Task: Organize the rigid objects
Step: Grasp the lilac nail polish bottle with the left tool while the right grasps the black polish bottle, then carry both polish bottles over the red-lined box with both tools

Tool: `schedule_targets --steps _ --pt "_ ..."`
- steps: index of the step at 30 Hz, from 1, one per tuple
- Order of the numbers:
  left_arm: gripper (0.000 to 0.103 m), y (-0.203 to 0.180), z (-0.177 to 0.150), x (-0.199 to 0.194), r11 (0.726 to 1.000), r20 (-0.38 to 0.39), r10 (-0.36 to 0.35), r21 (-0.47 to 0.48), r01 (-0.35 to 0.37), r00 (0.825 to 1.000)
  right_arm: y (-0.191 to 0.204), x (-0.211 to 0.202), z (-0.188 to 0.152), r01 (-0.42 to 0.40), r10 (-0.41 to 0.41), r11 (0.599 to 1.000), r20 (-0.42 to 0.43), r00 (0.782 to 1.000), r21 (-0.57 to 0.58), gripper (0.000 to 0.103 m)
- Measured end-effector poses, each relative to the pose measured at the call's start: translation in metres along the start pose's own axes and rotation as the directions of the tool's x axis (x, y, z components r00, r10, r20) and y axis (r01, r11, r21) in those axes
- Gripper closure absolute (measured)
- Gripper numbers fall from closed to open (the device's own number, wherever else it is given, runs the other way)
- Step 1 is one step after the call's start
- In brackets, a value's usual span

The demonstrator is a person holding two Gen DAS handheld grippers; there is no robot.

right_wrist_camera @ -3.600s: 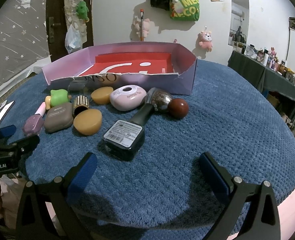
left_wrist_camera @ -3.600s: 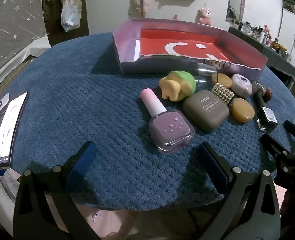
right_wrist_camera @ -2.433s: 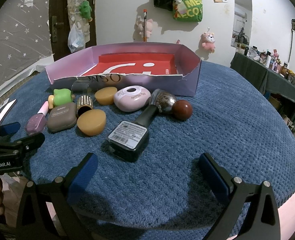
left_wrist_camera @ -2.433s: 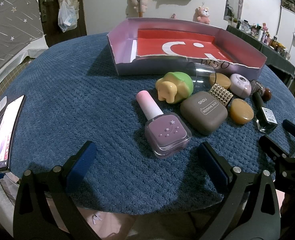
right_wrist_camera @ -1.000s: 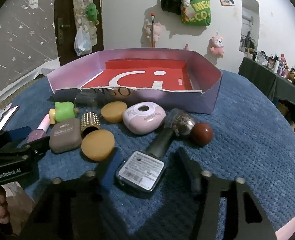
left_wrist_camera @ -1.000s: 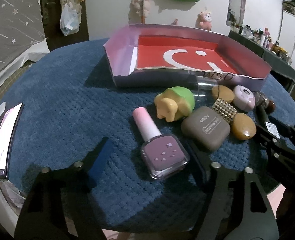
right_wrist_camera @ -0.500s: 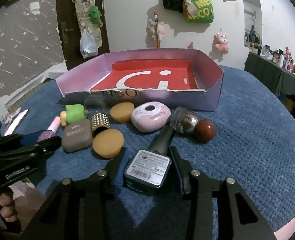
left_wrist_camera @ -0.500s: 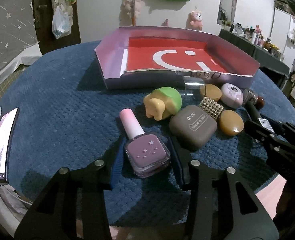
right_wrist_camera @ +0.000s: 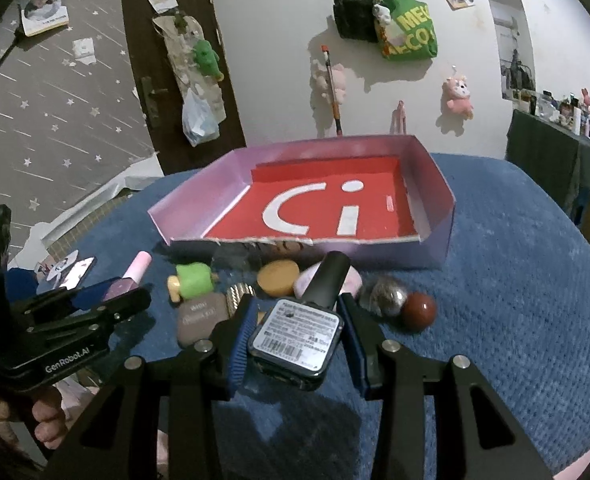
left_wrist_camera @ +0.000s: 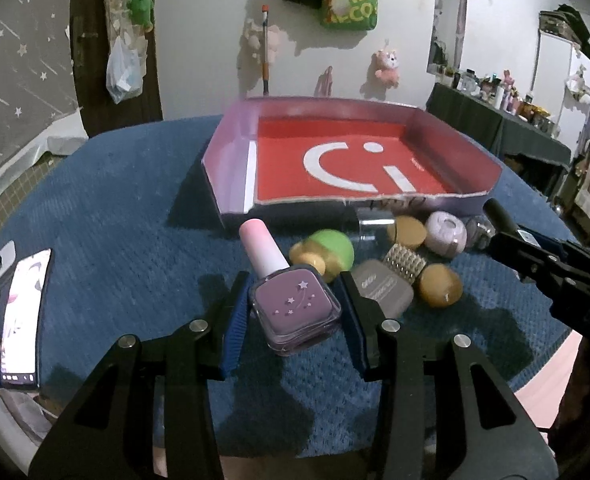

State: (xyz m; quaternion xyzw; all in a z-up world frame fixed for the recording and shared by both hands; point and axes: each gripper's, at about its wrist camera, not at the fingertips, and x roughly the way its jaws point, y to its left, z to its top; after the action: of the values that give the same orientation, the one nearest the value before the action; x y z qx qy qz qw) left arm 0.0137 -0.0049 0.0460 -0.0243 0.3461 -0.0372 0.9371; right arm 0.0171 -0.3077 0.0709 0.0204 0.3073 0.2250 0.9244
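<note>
left gripper (left_wrist_camera: 293, 312) clamps the purple polish bottle (left_wrist_camera: 295, 310); right gripper (right_wrist_camera: 295, 340) clamps the dark bottle (right_wrist_camera: 297, 340); both raised ahead toward the tray (right_wrist_camera: 435, 248), probably

The lettering on the tray's torn front wall (right_wrist_camera: 375, 250) sits behind the dark polish bottle (right_wrist_camera: 299, 332) and cannot be read. The brown compact (left_wrist_camera: 383, 290) is partly covered by the left gripper (left_wrist_camera: 295, 320). The bottle's label print is too small to make out.
</note>
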Motion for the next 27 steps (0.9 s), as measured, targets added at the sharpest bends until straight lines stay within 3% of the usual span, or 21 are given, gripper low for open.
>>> schedule_targets --steps 27 --pt "0.063 -0.001 0.082 0.010 1.000 0.094 -0.026 0.014 0.025 0.995 -0.008 0.018 0.065 -0.021 0.022 0.999 0.031 0.999 -0.030 0.059"
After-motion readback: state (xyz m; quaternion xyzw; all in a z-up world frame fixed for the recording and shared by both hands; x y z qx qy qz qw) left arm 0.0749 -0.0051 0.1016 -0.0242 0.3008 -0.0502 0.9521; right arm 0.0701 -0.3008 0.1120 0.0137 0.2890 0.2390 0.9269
